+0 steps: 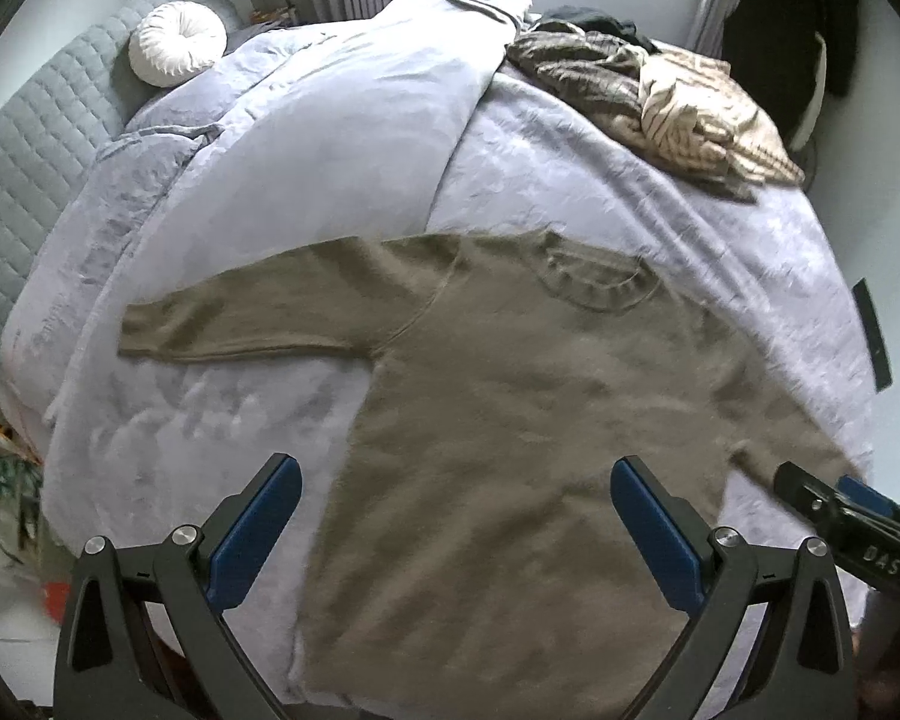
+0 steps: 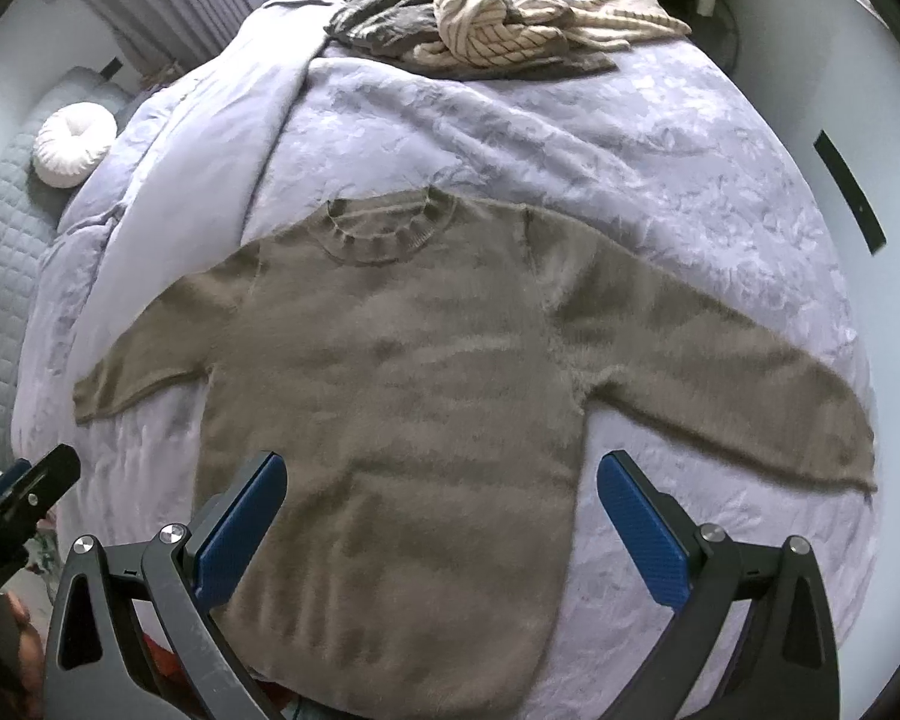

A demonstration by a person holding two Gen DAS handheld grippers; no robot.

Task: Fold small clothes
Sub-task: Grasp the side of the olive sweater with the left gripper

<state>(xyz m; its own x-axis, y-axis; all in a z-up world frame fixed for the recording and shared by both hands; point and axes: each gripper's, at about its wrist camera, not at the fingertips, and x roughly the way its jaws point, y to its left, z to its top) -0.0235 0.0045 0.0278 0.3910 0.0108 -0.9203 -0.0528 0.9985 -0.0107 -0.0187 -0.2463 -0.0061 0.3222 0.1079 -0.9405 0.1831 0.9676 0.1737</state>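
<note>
The sweater [image 2: 390,396] is lying flat and face up on the bed [image 2: 660,168], collar [image 2: 384,234] pointing away, both sleeves spread out to the sides, the hem hanging at the near edge. No fold is showing yet, so the first fold is likely the step in hand.

The left gripper [image 1: 456,516] is hovering over the lower body of the sweater with its fingers spread wide, gripping nothing. The right gripper [image 2: 441,516] is hovering likewise, fingers wide and empty.

To do this well, each gripper should probably be pinching a sleeve near the cuff, or the hem corners, taking only the knit and not the blanket beneath. The fuzzy knit looks soft and may be sagging when lifted, so moving both sides evenly should be keeping edges straight.

A pile of clothes [image 2: 498,18] is sitting at the far end, well apart, and a round pillow [image 1: 177,42] is resting by the headboard.
</note>
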